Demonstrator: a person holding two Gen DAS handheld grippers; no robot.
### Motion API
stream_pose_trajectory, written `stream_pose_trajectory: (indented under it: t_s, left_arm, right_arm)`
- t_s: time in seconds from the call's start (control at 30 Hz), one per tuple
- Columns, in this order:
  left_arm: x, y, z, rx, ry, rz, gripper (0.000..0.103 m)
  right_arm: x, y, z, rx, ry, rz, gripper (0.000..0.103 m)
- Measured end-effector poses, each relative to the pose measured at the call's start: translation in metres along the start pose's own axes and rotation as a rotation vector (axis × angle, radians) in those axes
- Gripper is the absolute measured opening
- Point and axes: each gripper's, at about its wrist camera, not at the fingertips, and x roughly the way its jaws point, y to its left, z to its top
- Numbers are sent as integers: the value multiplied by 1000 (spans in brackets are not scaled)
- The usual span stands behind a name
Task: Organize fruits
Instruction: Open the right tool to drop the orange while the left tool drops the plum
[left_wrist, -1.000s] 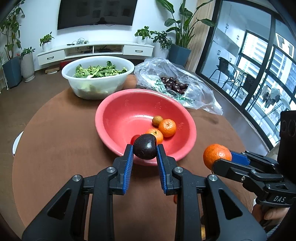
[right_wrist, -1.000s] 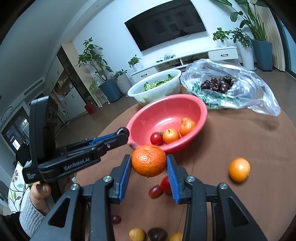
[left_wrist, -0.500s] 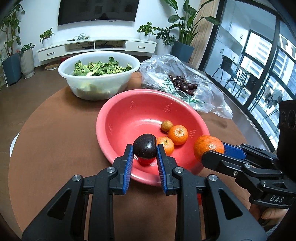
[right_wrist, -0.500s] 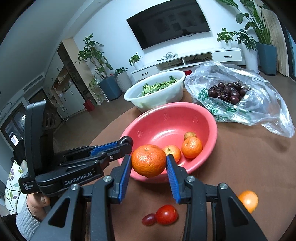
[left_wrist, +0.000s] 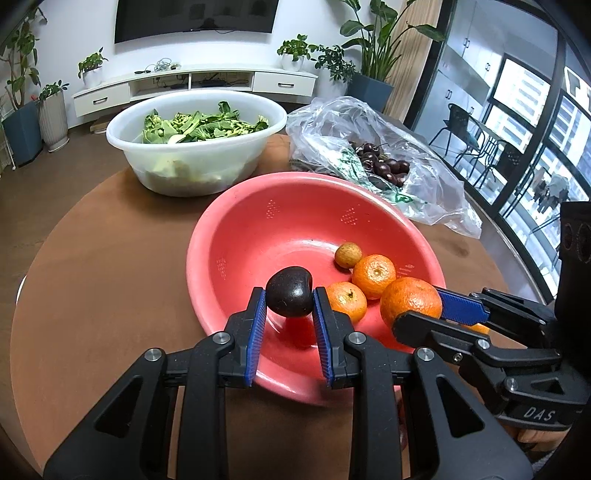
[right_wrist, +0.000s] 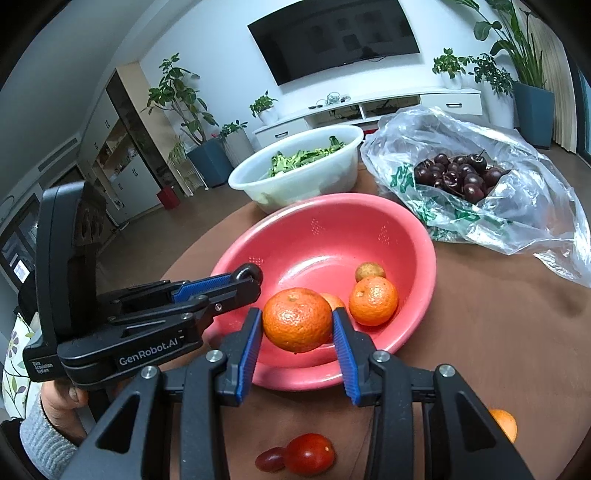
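Observation:
My left gripper (left_wrist: 289, 295) is shut on a dark cherry (left_wrist: 289, 291) and holds it over the near part of the red bowl (left_wrist: 280, 221). My right gripper (right_wrist: 297, 321) is shut on an orange mandarin (right_wrist: 297, 319), just above the bowl's (right_wrist: 332, 236) near rim. In the bowl lie two mandarins (left_wrist: 373, 270) (left_wrist: 347, 300) and a small brownish fruit (left_wrist: 347, 254). A red tomato (right_wrist: 309, 453), a grape (right_wrist: 270, 459) and a loose mandarin (right_wrist: 503, 422) lie on the table near me.
A white bowl of greens (left_wrist: 195, 147) stands behind the red bowl. A clear plastic bag of cherries (right_wrist: 461, 177) lies at the back right. The round brown table (left_wrist: 92, 277) drops off at its left edge.
Both grippers have moved forward with their fruit, from short of the red bowl to over its near part. The bowl looks closer and larger.

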Motion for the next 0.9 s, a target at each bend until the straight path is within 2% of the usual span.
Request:
stream_pose_trajectory:
  t_s: [0.57, 0.63, 0.73, 0.9]
  left_arm:
    - [12, 0, 5, 21, -1, 45, 24]
    - [13, -1, 5, 30, -3, 55, 24]
    - [14, -3, 5, 43, -1, 64, 24]
    - [16, -6, 5, 60, 0, 71, 24]
  right_arm:
    - [11, 6, 1, -61, 24, -58, 42]
    - [12, 7, 1, -73, 25, -67, 44]
    - [11, 9, 0, -84, 19, -73, 54]
    - [9, 10, 0, -96, 11, -85, 55]
